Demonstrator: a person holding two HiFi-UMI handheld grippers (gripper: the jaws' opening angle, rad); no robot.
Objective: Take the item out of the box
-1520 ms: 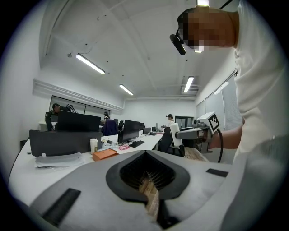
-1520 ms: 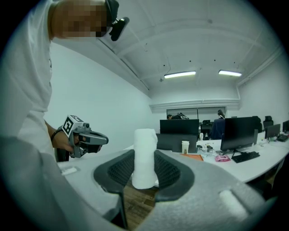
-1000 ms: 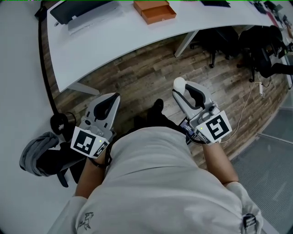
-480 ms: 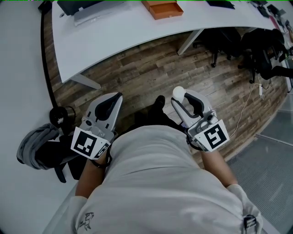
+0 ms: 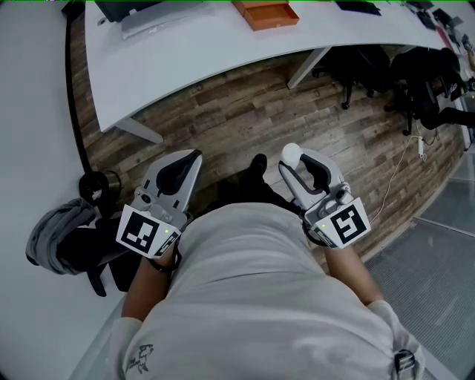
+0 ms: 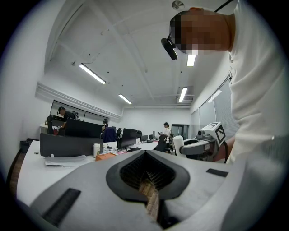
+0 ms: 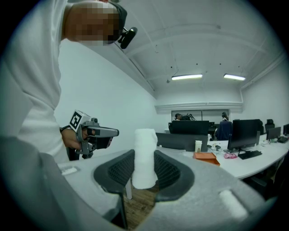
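My right gripper (image 5: 294, 159) is shut on a white cylindrical item (image 5: 290, 153), held upright in front of the person's body above the wooden floor. In the right gripper view the white item (image 7: 144, 158) stands between the two dark pads (image 7: 118, 173), which press on its sides. The orange box (image 5: 267, 13) lies on the white table (image 5: 223, 52), far ahead of both grippers; the orange box (image 7: 206, 156) also shows at the right of that view. My left gripper (image 5: 193, 157) is held at the left of the body, jaws together with nothing between them (image 6: 146, 173).
The curved white table carries a dark device (image 5: 141, 9) at its far left. Black office chairs (image 5: 427, 82) stand at the right, with a cable on the floor (image 5: 404, 159). A grey bag (image 5: 56, 241) lies by the left wall. People work at desks in the distance (image 6: 166, 131).
In the head view the table and orange box have slid slightly up and right. Both grippers stay close to the body, and the right one still holds the white item.
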